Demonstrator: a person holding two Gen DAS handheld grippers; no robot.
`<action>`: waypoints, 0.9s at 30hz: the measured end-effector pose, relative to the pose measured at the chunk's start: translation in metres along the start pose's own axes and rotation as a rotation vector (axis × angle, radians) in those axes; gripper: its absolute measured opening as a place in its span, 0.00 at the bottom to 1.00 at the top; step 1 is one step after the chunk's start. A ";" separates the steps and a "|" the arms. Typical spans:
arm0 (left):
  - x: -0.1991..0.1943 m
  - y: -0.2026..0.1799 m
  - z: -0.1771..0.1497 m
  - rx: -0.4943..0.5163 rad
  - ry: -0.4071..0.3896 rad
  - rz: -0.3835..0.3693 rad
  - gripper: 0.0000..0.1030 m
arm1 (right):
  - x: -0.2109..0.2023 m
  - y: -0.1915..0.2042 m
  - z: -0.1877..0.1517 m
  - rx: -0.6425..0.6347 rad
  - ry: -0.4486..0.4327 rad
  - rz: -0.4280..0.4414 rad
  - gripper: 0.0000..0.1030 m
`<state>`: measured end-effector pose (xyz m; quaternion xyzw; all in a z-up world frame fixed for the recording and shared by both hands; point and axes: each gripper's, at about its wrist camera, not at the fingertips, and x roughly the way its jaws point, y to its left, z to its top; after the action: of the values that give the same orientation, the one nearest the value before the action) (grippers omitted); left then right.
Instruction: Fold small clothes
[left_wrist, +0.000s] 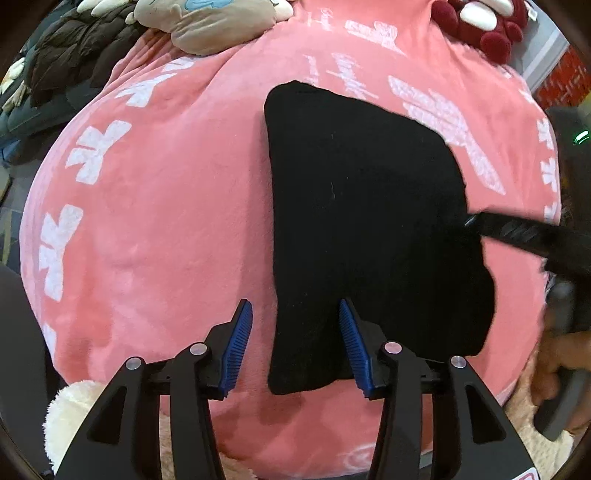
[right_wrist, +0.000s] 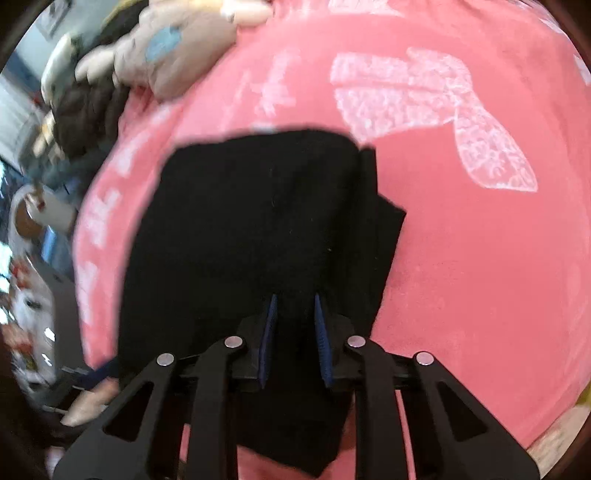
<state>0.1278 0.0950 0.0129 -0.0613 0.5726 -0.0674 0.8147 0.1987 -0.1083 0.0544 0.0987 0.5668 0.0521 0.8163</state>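
A small black garment (left_wrist: 369, 229) lies folded on a pink blanket (left_wrist: 166, 221) with white prints. My left gripper (left_wrist: 295, 314) is open, its blue pads straddling the garment's near left edge. My right gripper shows in the left wrist view (left_wrist: 476, 221) as a dark finger reaching onto the garment's right edge. In the right wrist view the garment (right_wrist: 240, 221) fills the middle, and my right gripper (right_wrist: 294, 301) has its pads close together with black cloth pinched between them.
A beige plush toy (left_wrist: 218, 22) and a dark quilted jacket (left_wrist: 74, 55) lie at the far left. A red plush (left_wrist: 480, 22) sits at the far right. A cream plush (left_wrist: 74, 410) is at the near left edge. The pink blanket (right_wrist: 480, 277) extends to the right.
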 end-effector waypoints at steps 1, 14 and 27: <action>0.000 0.001 -0.001 0.000 -0.001 0.000 0.47 | -0.011 0.003 -0.002 0.004 -0.024 0.020 0.19; -0.002 -0.013 -0.003 0.014 -0.011 0.026 0.47 | 0.006 0.013 -0.045 -0.144 0.052 -0.108 0.21; -0.019 -0.059 -0.040 -0.013 -0.192 0.109 0.66 | -0.071 -0.050 -0.123 -0.012 -0.213 -0.174 0.70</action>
<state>0.0816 0.0399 0.0276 -0.0415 0.4950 -0.0130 0.8678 0.0576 -0.1585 0.0668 0.0492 0.4832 -0.0263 0.8738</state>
